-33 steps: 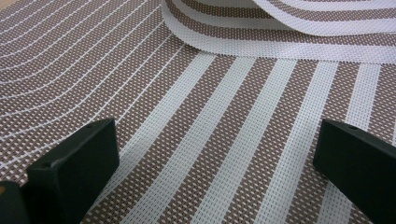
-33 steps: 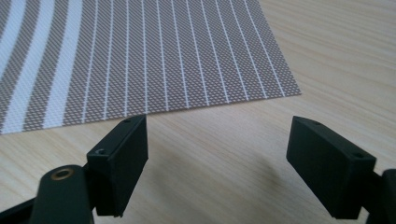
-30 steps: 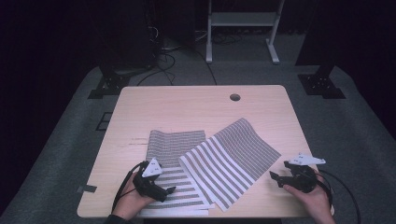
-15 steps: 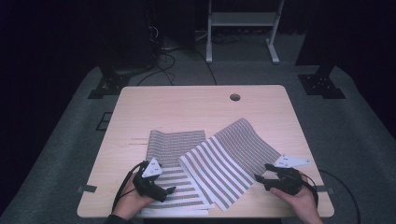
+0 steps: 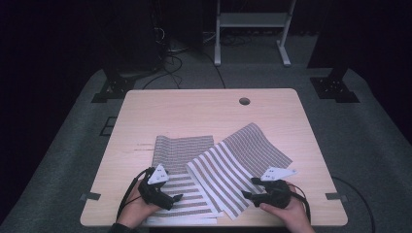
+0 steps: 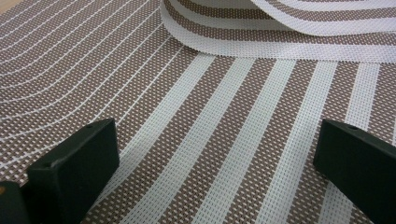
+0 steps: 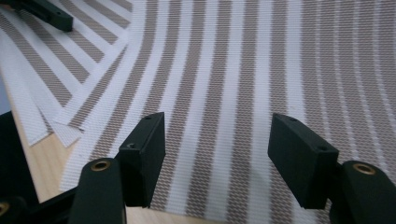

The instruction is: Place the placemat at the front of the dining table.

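Observation:
Two brown-and-white striped woven mats lie on the wooden table (image 5: 194, 116). One mat (image 5: 180, 150) lies flat and square; the other mat (image 5: 243, 160) lies at an angle, overlapping its right side. My left gripper (image 5: 176, 198) rests over the flat mat's near part, its jaws wide open above the stripes (image 6: 219, 154). My right gripper (image 5: 248, 188) stands over the angled mat's near edge. Its jaws have just been closing a little and remain open. The mat (image 7: 224, 70) lies beneath them, with nothing pinched between the pads.
A round cable hole (image 5: 244, 101) sits near the table's far edge. Grey tape tabs (image 5: 90, 196) mark the near corners. On the dark floor behind stand a white frame (image 5: 248, 29) and loose cables (image 5: 170, 58).
My right gripper has slid leftward from the table's bare right side onto the angled mat's near edge. The left gripper and both mats have stayed put.

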Demonstrator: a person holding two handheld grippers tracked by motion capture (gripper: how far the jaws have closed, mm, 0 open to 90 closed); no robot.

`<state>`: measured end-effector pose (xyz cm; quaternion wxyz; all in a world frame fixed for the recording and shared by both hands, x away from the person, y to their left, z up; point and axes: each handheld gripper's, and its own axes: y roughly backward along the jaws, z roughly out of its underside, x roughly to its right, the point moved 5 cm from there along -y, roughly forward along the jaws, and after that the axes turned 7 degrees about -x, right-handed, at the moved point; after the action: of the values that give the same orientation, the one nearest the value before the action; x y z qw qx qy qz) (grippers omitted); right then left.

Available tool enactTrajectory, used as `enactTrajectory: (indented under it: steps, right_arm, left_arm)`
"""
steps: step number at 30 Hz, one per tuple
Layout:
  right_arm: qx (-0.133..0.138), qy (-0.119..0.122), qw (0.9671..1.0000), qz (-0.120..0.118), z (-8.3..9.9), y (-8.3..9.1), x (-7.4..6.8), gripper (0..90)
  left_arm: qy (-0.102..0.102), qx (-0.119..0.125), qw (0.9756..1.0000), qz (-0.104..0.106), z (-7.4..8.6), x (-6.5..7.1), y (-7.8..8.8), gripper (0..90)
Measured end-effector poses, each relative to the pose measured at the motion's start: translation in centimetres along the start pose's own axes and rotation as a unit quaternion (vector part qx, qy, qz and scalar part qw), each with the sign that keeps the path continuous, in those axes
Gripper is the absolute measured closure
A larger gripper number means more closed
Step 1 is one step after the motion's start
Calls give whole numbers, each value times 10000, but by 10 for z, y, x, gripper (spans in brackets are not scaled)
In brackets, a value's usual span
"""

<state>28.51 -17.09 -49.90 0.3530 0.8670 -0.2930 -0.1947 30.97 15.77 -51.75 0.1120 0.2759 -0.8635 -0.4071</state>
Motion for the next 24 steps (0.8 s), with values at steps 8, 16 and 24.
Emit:
enactTrajectory:
  steps: [8,16,24]
  right_arm:
    - [-150,330,9990,-262,-10,-23,-30,340]
    - [-274,669,9968,-332,-18,-41,-52,296]
    - [-385,1095,9932,-95,-19,-52,-65,269]
  left_arm:
    - [4,-2,10000,6,0,0,0,0]
    - [2,-6,10000,14,0,0,0,0]
    - [15,-7,10000,19,0,0,0,0]
